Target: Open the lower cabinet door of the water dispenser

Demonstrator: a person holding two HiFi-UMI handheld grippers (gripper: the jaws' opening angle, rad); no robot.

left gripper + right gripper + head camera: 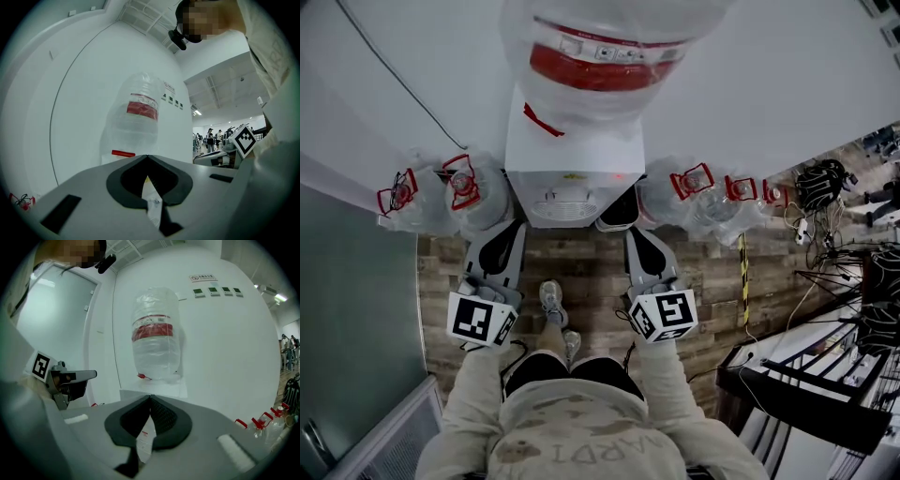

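The white water dispenser (pixel 567 155) stands against the wall with a large clear bottle with a red label (pixel 600 56) on top. Its lower cabinet door is hidden from the head view below its front. My left gripper (pixel 510 228) and right gripper (pixel 630 232) point at the dispenser's front, one on each side, both short of it. In the left gripper view the left gripper (pixel 147 158) has its jaws together, nothing held, and the bottle (pixel 136 122) rises ahead. The right gripper (pixel 150 397) is shut and empty too, facing the bottle (pixel 154 338) and the dispenser top (pixel 159 390).
Empty water bottles with red handles lie on the floor left (pixel 459 192) and right (pixel 703 192) of the dispenser. Cables and dark equipment (pixel 844 281) crowd the right side. A glass panel (pixel 356 309) is at the left. My shoes (pixel 553 300) stand on the wood floor.
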